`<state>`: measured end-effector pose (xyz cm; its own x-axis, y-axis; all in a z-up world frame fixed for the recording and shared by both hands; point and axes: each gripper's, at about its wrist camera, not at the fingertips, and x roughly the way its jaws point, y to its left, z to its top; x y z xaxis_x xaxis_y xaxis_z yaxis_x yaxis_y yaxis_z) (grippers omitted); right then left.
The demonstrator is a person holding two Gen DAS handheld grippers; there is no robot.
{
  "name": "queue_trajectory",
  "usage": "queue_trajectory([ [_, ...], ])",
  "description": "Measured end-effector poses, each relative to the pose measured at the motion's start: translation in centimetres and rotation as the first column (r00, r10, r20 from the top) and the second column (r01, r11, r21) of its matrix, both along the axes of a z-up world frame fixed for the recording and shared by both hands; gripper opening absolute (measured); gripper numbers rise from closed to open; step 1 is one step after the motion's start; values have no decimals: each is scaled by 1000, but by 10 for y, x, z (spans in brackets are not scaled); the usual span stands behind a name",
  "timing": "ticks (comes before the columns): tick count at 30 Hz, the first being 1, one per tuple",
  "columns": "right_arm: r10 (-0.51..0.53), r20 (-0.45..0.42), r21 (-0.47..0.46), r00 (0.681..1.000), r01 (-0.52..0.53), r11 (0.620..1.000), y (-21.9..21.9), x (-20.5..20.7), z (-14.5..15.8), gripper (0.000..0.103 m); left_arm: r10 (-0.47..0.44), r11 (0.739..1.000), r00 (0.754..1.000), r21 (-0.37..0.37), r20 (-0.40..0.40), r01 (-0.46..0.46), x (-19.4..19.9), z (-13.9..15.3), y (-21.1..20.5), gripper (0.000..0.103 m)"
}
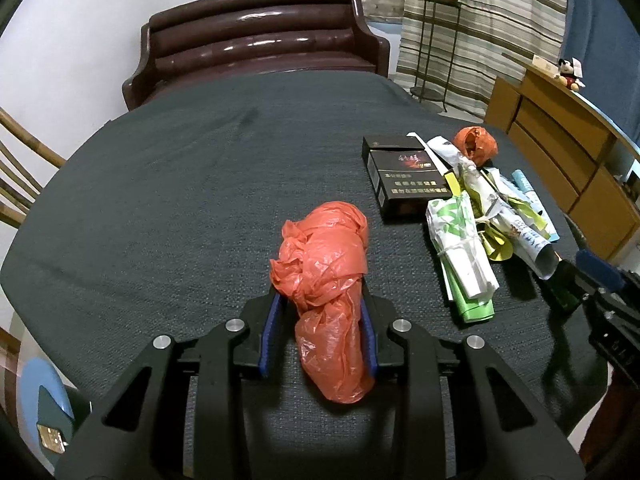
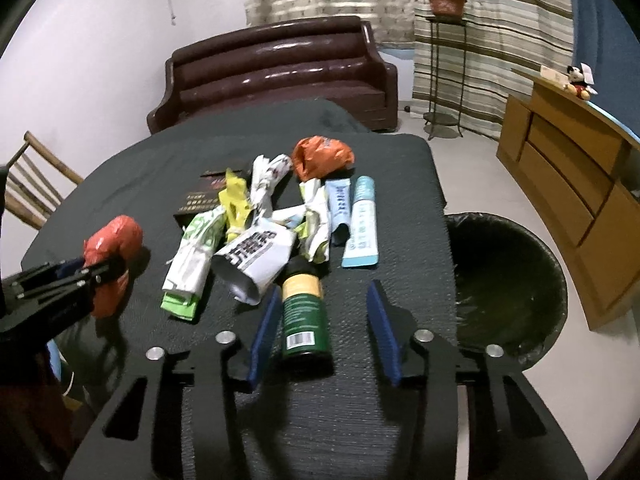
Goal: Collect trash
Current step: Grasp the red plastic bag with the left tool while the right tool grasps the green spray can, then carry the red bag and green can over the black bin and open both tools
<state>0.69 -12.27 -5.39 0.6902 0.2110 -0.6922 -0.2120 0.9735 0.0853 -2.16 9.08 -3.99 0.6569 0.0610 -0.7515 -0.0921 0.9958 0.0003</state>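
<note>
My left gripper (image 1: 320, 300) is shut on a crumpled red plastic bag (image 1: 324, 264) over the dark table cloth (image 1: 160, 200); the same bag shows in the right wrist view (image 2: 114, 240). My right gripper (image 2: 324, 292) is open, its blue pads either side of a green spray can (image 2: 304, 316) that lies on the table, apart from both pads. A heap of trash lies ahead: crumpled wrappers (image 2: 248, 248), a toothpaste box (image 2: 362, 224), a black cigarette box (image 1: 408, 176) and an orange crumpled ball (image 2: 322, 156).
A black-lined trash bin (image 2: 508, 280) stands on the floor at the table's right edge. A brown sofa (image 1: 256, 44) is behind the table, a wooden cabinet (image 2: 568, 184) at right, a wooden chair (image 2: 36, 184) at left.
</note>
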Motion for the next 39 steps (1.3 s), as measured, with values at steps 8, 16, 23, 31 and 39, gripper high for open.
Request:
queue_trajectory([
  [8, 36, -12, -8, 999, -36, 999, 7, -5, -6, 25, -15, 1000, 1000, 6, 11, 15, -1, 2, -4, 32],
  [16, 22, 28, -8, 999, -21, 1000, 2, -12, 5, 25, -52, 999, 998, 0, 37, 52, -2, 14, -15, 32],
  [23, -18, 96, -4, 995, 18, 1000, -15, -22, 24, 25, -129, 991, 989, -26, 71, 131, 5, 28, -43, 32],
  [31, -158, 174, -37, 972, 167, 985, -63, -6, 39, 25, -246, 967, 963, -38, 110, 252, 29, 40, -97, 32],
  [39, -283, 184, -17, 941, 291, 956, -120, 24, 35, 25, -338, 936, 932, -55, 132, 347, 59, 43, -158, 32],
])
